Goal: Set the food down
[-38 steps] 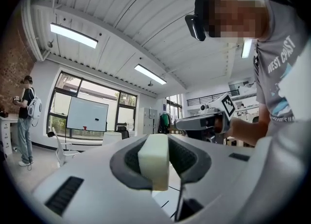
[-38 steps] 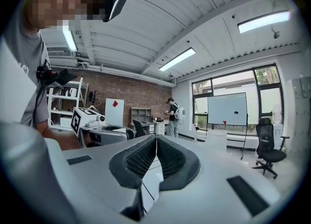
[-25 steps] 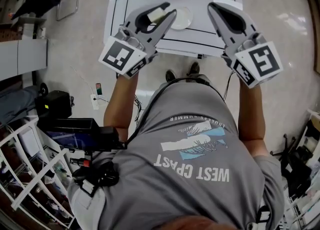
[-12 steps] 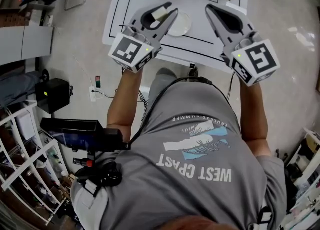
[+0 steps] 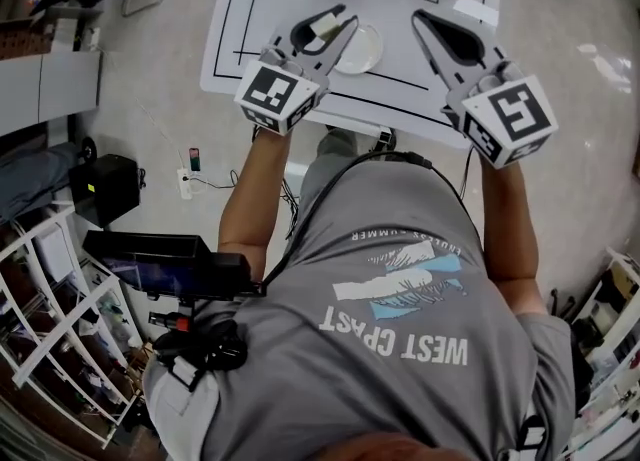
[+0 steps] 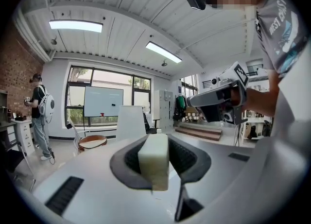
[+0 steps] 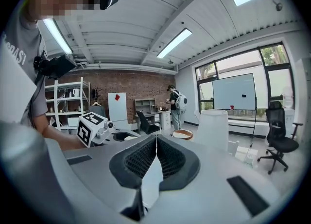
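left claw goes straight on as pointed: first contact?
Probably nothing close. The left claw, shut on the food block, points out over the table. The white container sits just left of that line; depth unclear.

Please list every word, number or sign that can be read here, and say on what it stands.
"WEST COAST": white letters on the person's grey cotton T-shirt.
Small curved line above it: too small to read.
Square black-and-white markers on the two white cubes: patterns, no letters.
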Demonstrator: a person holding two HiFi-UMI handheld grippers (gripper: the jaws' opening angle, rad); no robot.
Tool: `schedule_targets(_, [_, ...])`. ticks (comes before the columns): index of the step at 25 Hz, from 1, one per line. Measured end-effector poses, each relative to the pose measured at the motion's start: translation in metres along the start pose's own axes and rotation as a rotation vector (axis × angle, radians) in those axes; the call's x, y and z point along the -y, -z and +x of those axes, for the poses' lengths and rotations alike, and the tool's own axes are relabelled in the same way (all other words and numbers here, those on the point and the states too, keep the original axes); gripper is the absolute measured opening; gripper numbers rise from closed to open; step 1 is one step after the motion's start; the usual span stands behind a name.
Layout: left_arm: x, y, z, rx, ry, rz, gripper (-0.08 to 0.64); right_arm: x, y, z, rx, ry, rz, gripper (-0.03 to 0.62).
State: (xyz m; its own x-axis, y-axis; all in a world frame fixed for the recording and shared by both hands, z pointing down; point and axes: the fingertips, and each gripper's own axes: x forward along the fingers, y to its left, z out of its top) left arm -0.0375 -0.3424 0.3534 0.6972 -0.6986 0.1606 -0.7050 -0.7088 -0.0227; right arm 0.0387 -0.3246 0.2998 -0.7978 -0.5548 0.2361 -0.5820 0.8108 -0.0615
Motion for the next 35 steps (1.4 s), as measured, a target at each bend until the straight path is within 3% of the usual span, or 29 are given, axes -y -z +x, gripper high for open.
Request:
schedule_targets(14, [-0.045, 0.089, 0.036, -0.157, 0.005, -0.005, 0.092, 0.014, 0.028, 0.038, -0.061, 0.018, 0.053, 0.008])
schedule_targets(35, [-0.054, 0.192, 0.074, -0.346, 0.004, -0.029, 0.092, 0.026, 0.061, 0.038, -0.115, 0.041, 0.103, 0.008])
